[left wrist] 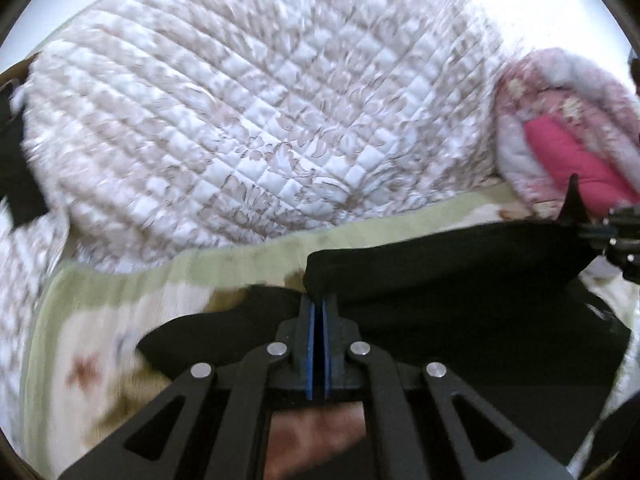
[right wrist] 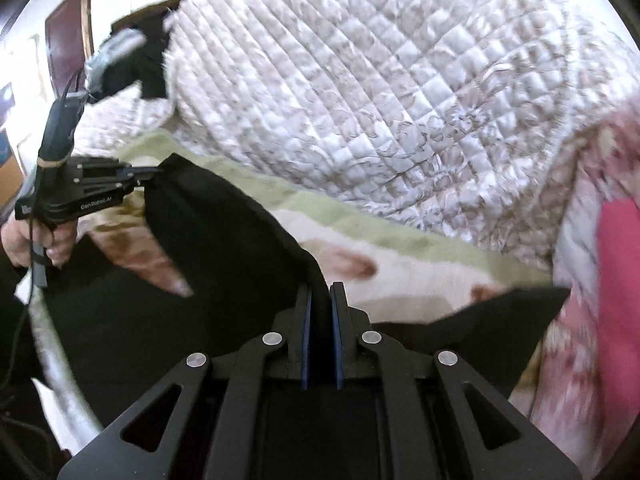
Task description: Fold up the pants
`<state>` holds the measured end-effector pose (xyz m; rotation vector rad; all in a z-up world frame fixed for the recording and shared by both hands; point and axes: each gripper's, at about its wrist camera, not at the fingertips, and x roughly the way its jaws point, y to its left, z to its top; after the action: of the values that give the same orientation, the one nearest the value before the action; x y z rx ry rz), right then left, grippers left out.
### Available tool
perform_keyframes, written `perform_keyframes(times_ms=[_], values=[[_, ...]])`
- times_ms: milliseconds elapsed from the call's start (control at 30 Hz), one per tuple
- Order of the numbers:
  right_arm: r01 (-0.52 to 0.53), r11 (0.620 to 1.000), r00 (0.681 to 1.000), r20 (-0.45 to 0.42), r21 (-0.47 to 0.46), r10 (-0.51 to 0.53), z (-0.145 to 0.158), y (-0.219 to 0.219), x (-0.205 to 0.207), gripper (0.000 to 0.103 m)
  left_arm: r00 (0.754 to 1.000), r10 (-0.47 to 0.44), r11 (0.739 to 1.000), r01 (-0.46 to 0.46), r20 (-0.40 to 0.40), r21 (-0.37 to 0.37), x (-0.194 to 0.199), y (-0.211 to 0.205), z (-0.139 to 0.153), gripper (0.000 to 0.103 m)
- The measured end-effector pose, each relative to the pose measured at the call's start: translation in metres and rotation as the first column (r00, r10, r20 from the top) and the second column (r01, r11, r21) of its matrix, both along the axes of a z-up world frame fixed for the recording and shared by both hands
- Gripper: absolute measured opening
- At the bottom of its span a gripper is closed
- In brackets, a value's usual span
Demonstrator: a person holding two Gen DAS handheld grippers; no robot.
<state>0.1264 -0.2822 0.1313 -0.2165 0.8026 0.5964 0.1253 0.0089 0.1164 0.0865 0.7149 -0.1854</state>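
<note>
— Black cloth, matte and limp: is that the pants?

— Yes. In the left wrist view the left gripper has its blue-lined fingers pressed together on a fold of that fabric, at 6 o'clock in the picture. The edge runs taut toward 3 o'clock, where the right gripper pinches a pointed corner.

— And the right wrist view?

— The right gripper's own fingers are nipped on the pants too, a thin gap between the pads filled with black cloth. The left gripper sits at 9 o'clock, closed on the other corner, with a hand on its handle. The pants hang between the two, just above the bed.

— What is beneath?

— A soft blanket, cream with a pale green border and brownish motifs. Beyond it, toward 12 o'clock, a white quilted bedspread, stitched in small puffy squares with a tan floral print. At 3 o'clock lies a pink and white padded bundle. All is motion-blurred.
</note>
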Motion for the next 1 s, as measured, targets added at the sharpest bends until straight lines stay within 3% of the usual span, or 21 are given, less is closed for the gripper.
perform_keyframes(times_ms=[100, 167, 300, 333, 433, 533, 600, 700, 767, 833, 1000], values=[[0.039, 0.999, 0.998, -0.056, 0.022, -0.038, -0.014, -0.012, -0.046, 0.008, 1.0, 0.004, 0.998, -0.005, -0.012, -0.068, -0.05, 0.004, -0.006, 0.004], [0.075, 0.997, 0.988, -0.138, 0.018, -0.071, -0.034, -0.017, -0.072, 0.008, 0.999, 0.01, 0.996, -0.014, -0.046, -0.089, -0.082, 0.002, -0.02, 0.004], [0.164, 0.987, 0.932, -0.327, 0.004, -0.154, -0.084, -0.026, -0.106, 0.008, 0.985, 0.019, 0.993, -0.038, -0.17, -0.109, -0.121, -0.001, -0.065, 0.005], [0.181, 0.983, 0.924, -0.341, -0.002, -0.171, -0.091, -0.027, -0.108, 0.011, 0.98, 0.022, 0.993, -0.043, -0.196, -0.106, -0.128, -0.002, -0.071, 0.005], [0.228, 0.973, 0.919, -0.337, 0.026, -0.206, -0.086, -0.03, -0.118, 0.022, 0.972, 0.036, 0.992, -0.063, -0.234, -0.109, -0.147, 0.0, -0.08, 0.006], [0.257, 0.962, 0.923, -0.321, 0.096, -0.214, -0.078, -0.034, -0.122, 0.038, 0.97, 0.05, 0.986, -0.086, -0.237, -0.143, -0.159, 0.008, -0.075, 0.007], [0.276, 0.95, 0.93, -0.29, 0.147, -0.226, -0.071, -0.039, -0.123, 0.043, 0.972, 0.072, 0.982, -0.108, -0.223, -0.157, -0.16, 0.014, -0.068, 0.008], [0.322, 0.926, 0.93, -0.25, 0.196, -0.27, -0.066, -0.046, -0.116, 0.043, 0.977, 0.097, 0.979, -0.127, -0.19, -0.157, -0.15, 0.016, -0.058, 0.019], [0.352, 0.909, 0.924, -0.24, 0.223, -0.299, -0.068, -0.052, -0.113, 0.043, 0.978, 0.109, 0.98, -0.135, -0.177, -0.144, -0.14, 0.013, -0.057, 0.039], [0.379, 0.897, 0.914, -0.243, 0.228, -0.324, -0.071, -0.056, -0.113, 0.043, 0.98, 0.112, 0.982, -0.135, -0.164, -0.135, -0.125, 0.005, -0.056, 0.047], [0.426, 0.875, 0.898, -0.221, 0.23, -0.379, -0.07, -0.066, -0.112, 0.043, 0.982, 0.104, 0.994, -0.107, -0.159, -0.011, -0.079, -0.029, -0.073, 0.05]])
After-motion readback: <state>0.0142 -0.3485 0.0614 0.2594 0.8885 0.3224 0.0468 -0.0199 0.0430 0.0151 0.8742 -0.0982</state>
